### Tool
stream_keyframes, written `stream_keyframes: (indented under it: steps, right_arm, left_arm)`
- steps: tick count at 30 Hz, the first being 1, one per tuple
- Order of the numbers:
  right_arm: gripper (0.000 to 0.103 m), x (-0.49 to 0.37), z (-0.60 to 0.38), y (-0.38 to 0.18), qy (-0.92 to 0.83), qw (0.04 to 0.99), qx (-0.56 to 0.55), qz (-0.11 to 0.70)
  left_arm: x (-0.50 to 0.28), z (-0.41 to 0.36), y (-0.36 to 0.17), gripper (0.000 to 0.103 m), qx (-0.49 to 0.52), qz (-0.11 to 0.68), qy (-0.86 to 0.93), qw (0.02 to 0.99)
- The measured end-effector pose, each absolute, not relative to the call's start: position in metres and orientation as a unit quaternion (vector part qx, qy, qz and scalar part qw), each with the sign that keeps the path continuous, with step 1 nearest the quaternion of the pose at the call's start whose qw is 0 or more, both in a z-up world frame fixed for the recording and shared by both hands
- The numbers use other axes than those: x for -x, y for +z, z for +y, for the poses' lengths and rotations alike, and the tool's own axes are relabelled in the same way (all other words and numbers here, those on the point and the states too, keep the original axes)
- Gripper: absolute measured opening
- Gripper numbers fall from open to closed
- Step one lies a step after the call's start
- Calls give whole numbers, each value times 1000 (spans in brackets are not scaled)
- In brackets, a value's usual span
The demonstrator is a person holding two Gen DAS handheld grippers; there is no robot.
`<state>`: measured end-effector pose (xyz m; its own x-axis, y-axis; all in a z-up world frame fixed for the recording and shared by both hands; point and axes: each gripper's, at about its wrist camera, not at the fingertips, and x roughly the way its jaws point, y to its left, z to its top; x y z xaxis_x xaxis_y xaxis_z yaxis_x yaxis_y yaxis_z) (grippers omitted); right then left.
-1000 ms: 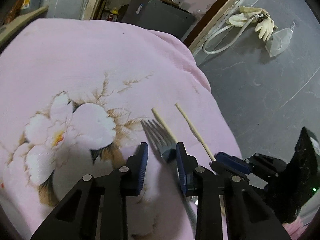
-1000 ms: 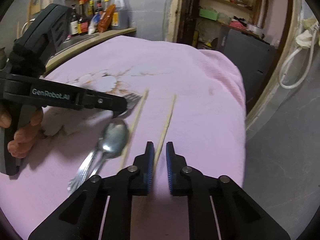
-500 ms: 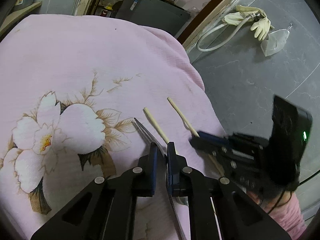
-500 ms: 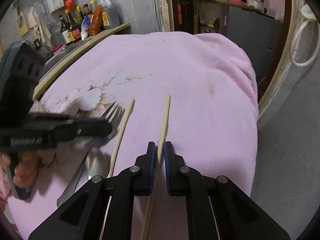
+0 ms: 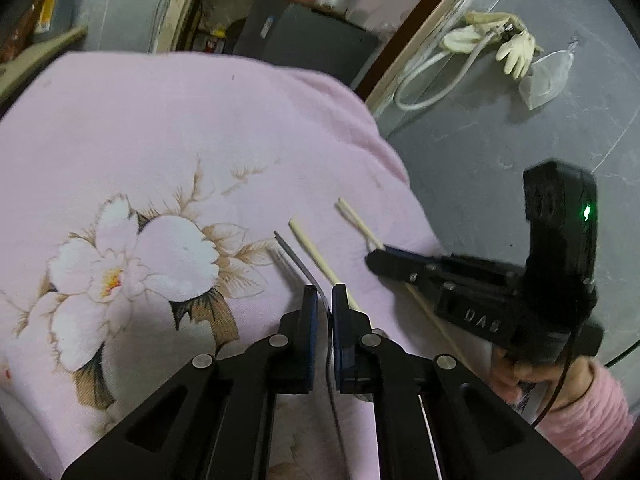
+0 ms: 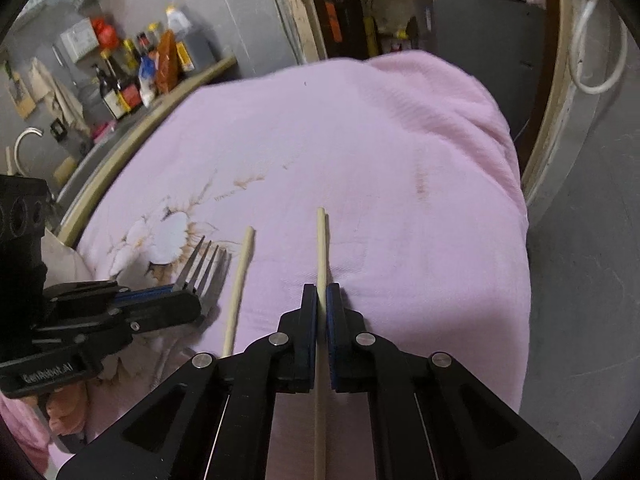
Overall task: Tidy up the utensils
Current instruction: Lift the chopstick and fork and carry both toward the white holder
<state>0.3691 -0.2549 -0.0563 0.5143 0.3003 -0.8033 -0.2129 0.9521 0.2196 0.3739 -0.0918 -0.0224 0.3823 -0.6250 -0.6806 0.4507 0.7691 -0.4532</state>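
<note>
My left gripper is closing its jaws on a metal fork, which is gripped at the neck, turned on edge and points away. In the right wrist view the fork's tines stick out past the left gripper. My right gripper is closing its jaws on a pale wooden chopstick, which runs straight forward between the pads. In the left wrist view the right gripper comes in from the right, holding that chopstick. The second chopstick lies on the cloth between fork and right gripper.
All of it sits on a pink cloth with a white flower print. The cloth falls off to the grey floor on the right. Bottles stand on a ledge at the far left. Gloves and a hose lie on the floor.
The left jaws closed on the fork and turned it from flat to on edge. The right jaws closed on the right chopstick, and the right gripper rolled and shifted sideways.
</note>
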Motion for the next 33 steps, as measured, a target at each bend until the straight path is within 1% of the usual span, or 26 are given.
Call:
stream_keyframes:
  steps: [2, 8, 12, 17, 20, 23, 27, 33]
  right_arm:
    - [2, -360, -256, -55, 147, 879, -60, 450]
    - [2, -316, -254, -27, 132, 930, -53, 340]
    - [2, -280, -241, -11, 110, 962, -21, 250]
    - [2, -251, -226, 2, 88, 983, -1, 159]
    - [2, -238, -217, 11, 76, 992, 10, 105]
    - [2, -231, -212, 19, 69, 995, 12, 68]
    - [2, -222, -207, 33, 61, 998, 15, 28]
    - [2, -214, -201, 53, 59, 998, 8, -6]
  left_arm:
    - [-365, -90, -15, 3, 91, 431, -322, 838]
    - [-331, -84, 8, 1, 73, 353, -307, 881]
    - [-308, -83, 19, 1, 70, 299, -296, 904]
    - [-283, -80, 33, 1, 76, 225, -289, 927]
    - [-273, -79, 38, 1, 81, 195, -286, 935]
    - [-261, -77, 44, 1, 73, 158, -273, 946]
    - [-251, -69, 52, 1, 76, 128, -262, 954]
    - [-238, -57, 62, 1, 71, 82, -241, 964]
